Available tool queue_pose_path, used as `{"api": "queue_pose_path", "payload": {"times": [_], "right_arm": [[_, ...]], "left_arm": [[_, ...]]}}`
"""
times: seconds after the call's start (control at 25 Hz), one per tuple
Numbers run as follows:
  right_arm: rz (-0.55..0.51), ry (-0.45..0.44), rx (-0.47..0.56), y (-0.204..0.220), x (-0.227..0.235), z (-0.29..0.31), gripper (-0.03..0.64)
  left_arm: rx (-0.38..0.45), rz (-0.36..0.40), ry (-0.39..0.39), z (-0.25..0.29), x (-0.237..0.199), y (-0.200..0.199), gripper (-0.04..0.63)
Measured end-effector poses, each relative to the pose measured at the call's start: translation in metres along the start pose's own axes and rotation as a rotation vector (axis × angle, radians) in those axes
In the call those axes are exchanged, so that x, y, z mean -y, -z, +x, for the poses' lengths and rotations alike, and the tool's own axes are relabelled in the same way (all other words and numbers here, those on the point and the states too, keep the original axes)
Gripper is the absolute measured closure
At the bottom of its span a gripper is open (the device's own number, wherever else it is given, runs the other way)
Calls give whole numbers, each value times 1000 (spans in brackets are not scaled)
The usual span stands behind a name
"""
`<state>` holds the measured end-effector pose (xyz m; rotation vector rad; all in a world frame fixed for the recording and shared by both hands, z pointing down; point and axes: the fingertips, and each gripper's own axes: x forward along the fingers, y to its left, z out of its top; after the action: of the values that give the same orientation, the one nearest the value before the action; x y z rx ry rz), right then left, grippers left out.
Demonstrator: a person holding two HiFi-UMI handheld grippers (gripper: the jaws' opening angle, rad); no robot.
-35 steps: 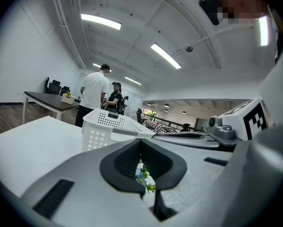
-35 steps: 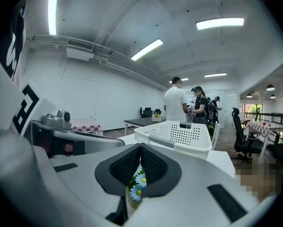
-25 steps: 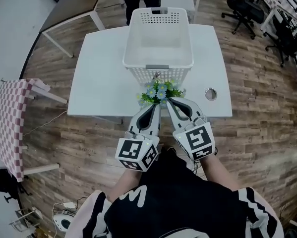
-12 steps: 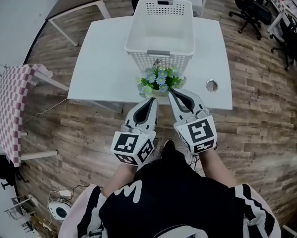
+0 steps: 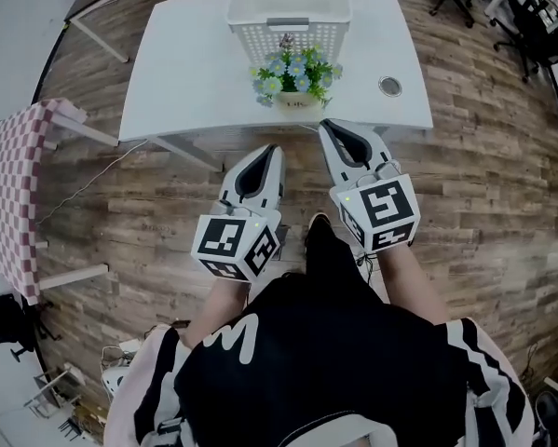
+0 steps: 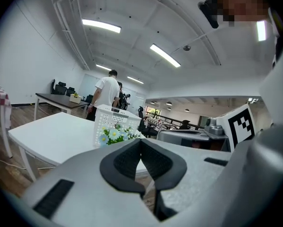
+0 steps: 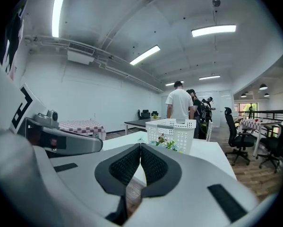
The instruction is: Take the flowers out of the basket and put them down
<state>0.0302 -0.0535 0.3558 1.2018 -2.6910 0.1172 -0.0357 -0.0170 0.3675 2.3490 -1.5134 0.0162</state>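
L. gripper [image 5: 265, 149]: jaws are seen pressed together in the left gripper view, nothing between them. R. gripper [image 5: 327, 124]: jaws likewise brought together, nothing held. Both are carried on the near side of the basket [image 5: 288, 37], off the table [image 5: 176, 73] edge and over wood floor [image 5: 465, 184], well apart from it.

Item: flowers [image 5: 295, 71]. Small bunch, blue/white heads w/ green leaves, set upright in a pale pot [image 5: 297, 101]. Located outside the basket, just beside its near wall, on the table. Contact w/ the wall cannot be told.

Handling (judged): light, top-heavy, easily tipped. Heads and leaves are taken as soft and prob. springy, crushed or bent if pinched. Pot is judged stiff, poss. smooth, so the better hold is low on the pot from both sides, or at the stem base just above the rim. No regrasp seems called for; task is judged done or approx. so.

Changes vs. earlier frames: both gripper tips were placed right at the flowers, over the table's near edge. Now they are drawn back clear of it. Flowers are found in the same spot by the basket wall, upright as before. Jaws appear unchanged on both sides. Basket and table are shown higher in the head view, so the wearer is judged to have stepped back.
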Motion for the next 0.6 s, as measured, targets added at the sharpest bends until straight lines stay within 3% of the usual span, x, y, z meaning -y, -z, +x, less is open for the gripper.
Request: {"api": "queue_pose_path", "payload": {"times": [0.6], "right_arm": [[36, 61, 36, 19, -166, -129, 598]], "left_arm": [[42, 10, 109, -167, 58, 32, 591]]}}
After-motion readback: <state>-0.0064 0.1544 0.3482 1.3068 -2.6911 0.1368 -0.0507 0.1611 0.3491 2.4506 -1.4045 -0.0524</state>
